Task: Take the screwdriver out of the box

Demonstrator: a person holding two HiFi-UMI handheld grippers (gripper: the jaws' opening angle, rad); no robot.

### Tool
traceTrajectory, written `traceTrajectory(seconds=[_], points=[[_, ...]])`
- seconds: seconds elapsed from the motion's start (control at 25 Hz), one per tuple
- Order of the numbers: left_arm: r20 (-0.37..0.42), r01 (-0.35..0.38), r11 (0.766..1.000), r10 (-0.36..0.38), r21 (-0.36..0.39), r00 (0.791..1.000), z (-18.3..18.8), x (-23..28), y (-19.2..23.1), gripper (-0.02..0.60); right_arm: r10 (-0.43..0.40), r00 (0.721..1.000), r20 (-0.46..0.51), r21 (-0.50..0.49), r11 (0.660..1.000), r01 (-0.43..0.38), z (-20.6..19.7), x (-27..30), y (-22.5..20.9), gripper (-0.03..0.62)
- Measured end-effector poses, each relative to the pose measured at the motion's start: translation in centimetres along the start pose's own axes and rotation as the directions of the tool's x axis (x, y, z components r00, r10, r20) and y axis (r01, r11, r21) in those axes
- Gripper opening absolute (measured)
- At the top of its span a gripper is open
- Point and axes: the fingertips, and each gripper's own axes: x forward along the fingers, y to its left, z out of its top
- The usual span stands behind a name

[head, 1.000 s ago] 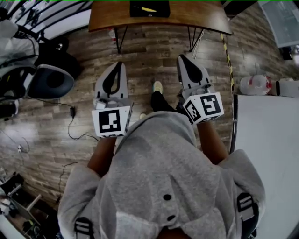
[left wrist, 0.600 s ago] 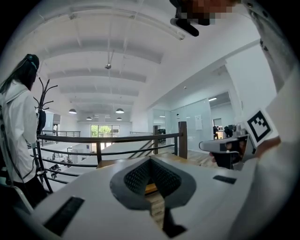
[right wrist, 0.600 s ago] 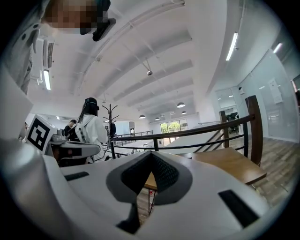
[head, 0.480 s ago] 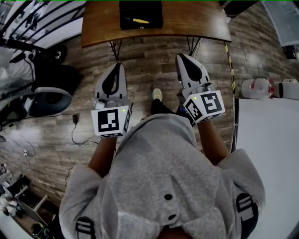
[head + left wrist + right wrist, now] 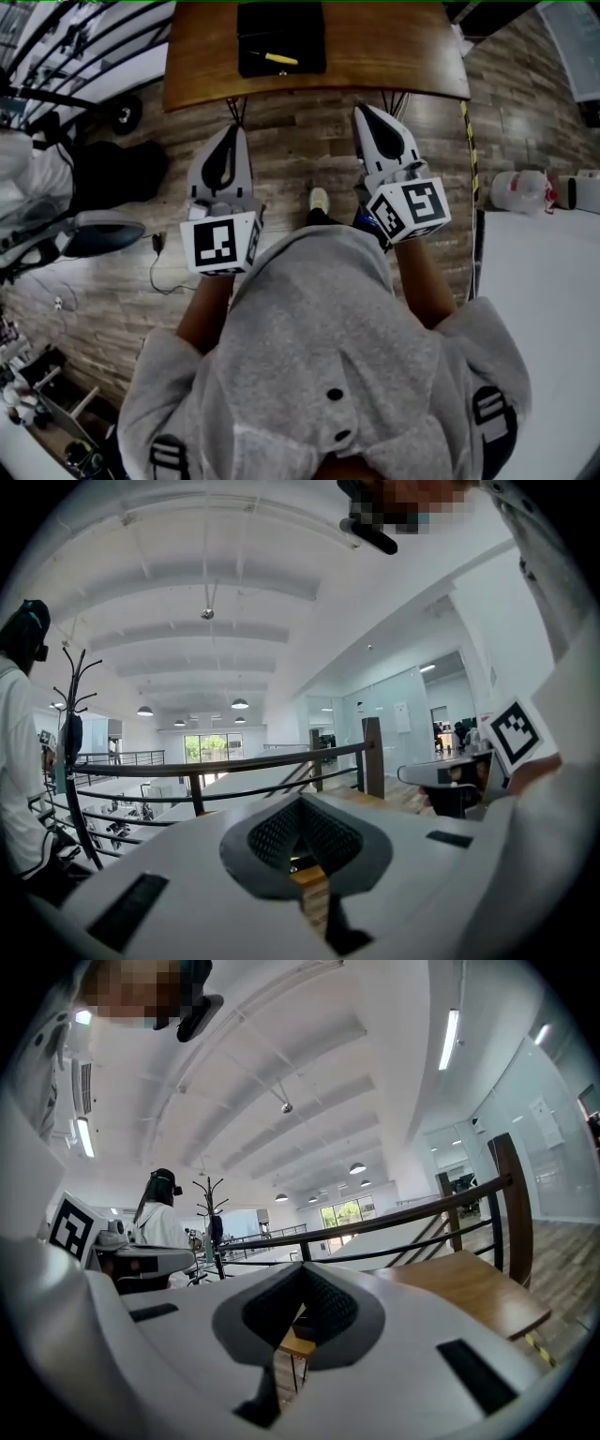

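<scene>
Nearest, below the person's grey hoodie [image 5: 319,356], both grippers are held out level over the wooden floor [image 5: 300,141], short of the table. The left gripper [image 5: 233,131] has its jaws together with nothing between them, and so does the right gripper [image 5: 365,112]. A shoe [image 5: 319,200] shows on the floor between them.

Ahead stands the table [image 5: 394,47], its near edge just beyond both tips. The black box [image 5: 281,19] sits open at that near edge, left of the middle. The screwdriver [image 5: 278,59] lies in the box's near half, its long axis roughly along the table's edge, so crosswise to both grippers. It lies ahead and between the two, and the left gripper looks slightly nearer. Only the box's near wall seems to stand in the way. A chair [image 5: 94,234] stands well off to the left.
</scene>
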Motion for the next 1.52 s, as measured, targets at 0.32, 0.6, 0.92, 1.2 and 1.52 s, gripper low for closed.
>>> traceTrajectory(seconds=[0.32,0.6,0.92,1.2,1.52], points=[[0.015,-0.045,0.999,0.045,-0.001,0.999,1.1,3.4,-0.2,0.008,0.045,0.999,0.002,-0.002,0.999,-0.045,1.0,2.5,-2.6,0.006],[0.013,-0.070,0.998,0.070,0.008,0.997,1.2,5.5,-0.4,0.008,0.066,0.998,-0.003,-0.001,0.998,-0.066,1.3,4.2,-4.6,0.006],[0.026,-0.064,0.998,0.063,0.023,0.998,2.0,5.5,-1.6,0.008,0.086,0.996,-0.005,0.008,0.996,-0.086,0.8,4.3,-4.5,0.006],[0.021,-0.053,0.998,0.052,0.038,0.998,2.2,5.7,-0.4,0.008,0.077,0.997,-0.009,0.028,0.997,-0.077,0.8,5.2,-4.1,0.006],[0.044,-0.029,0.999,0.028,0.023,0.999,1.3,8.0,2.3,0.008,0.041,0.999,-0.033,-0.020,0.999,-0.041,0.4,8.4,-4.1,0.006]])
